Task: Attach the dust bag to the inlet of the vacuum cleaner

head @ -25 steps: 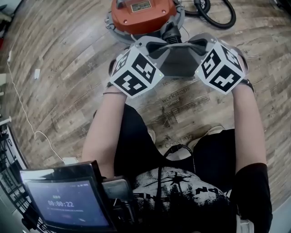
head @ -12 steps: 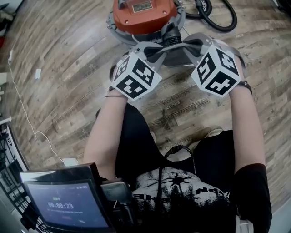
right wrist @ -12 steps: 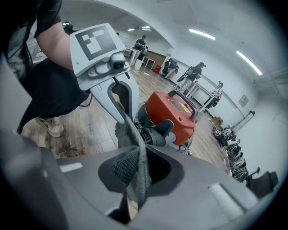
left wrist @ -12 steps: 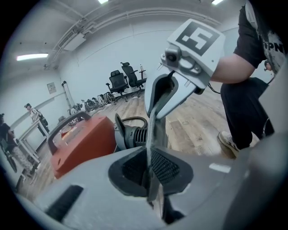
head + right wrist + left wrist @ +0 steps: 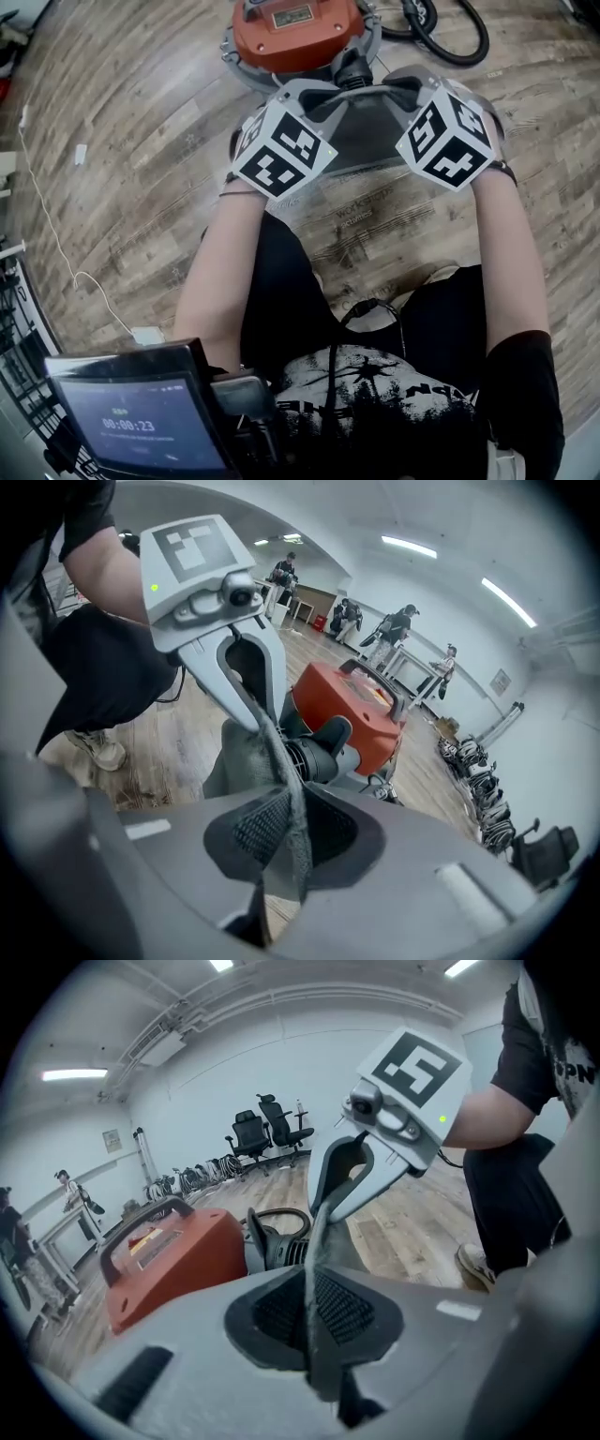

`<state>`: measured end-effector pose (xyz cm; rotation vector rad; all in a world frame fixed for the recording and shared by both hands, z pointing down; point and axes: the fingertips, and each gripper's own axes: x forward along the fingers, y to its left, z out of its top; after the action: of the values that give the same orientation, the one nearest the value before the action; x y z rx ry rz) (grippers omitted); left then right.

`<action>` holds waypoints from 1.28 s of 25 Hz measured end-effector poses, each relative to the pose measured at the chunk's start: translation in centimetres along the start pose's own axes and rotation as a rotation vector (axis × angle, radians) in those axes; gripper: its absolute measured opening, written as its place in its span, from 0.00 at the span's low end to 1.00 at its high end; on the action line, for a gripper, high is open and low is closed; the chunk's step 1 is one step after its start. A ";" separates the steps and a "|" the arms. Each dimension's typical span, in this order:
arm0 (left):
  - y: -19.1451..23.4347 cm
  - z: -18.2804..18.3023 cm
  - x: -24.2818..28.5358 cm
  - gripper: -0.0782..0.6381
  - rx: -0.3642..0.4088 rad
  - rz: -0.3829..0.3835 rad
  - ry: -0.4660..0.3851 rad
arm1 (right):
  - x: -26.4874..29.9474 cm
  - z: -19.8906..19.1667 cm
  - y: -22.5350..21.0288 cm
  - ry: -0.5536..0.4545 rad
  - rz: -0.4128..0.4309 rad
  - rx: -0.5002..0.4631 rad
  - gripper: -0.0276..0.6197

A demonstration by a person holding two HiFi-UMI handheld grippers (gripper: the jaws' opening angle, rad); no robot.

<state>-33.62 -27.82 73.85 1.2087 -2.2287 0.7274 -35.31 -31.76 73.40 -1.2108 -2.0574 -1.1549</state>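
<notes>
Left gripper (image 5: 309, 1309) nearly closed, fingers clamped on one edge of the grey dust bag (image 5: 367, 131). My right gripper (image 5: 289, 829) pinches the opposite edge. Bag stretched between them, right at the black inlet (image 5: 351, 67) of the orange vacuum cleaner (image 5: 295, 28); contact unclear.

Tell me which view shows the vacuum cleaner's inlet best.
The right gripper view: the black ribbed inlet sticks out from the red vacuum cleaner in plain sight, just past the dust bag. The left gripper view shows it partly behind the bag's edge; the head view sees only its top from above.
</notes>
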 end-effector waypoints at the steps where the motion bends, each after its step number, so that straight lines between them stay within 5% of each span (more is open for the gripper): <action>1: 0.0 -0.6 0.1 0.15 -0.016 -0.002 0.012 | -0.2 0.6 0.0 -0.009 -0.011 -0.022 0.11; 7: 0.3 -1.6 0.0 0.15 -0.054 0.007 0.028 | -0.2 1.9 0.1 -0.031 -0.041 -0.053 0.11; 15: 0.5 2.2 0.2 0.16 0.074 0.033 0.005 | 0.7 -1.8 -0.1 0.009 0.008 0.081 0.11; 24: 0.7 -2.4 0.3 0.15 -0.048 0.026 0.022 | 0.0 2.8 -0.1 -0.051 -0.065 -0.108 0.11; 32: 1.3 1.1 0.0 0.16 0.047 0.050 0.004 | 0.4 -0.4 -0.6 -0.028 -0.037 0.013 0.11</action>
<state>-34.94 -27.94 72.78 1.1764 -2.2570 0.8046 -36.00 -32.10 73.65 -1.1935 -2.1129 -1.1458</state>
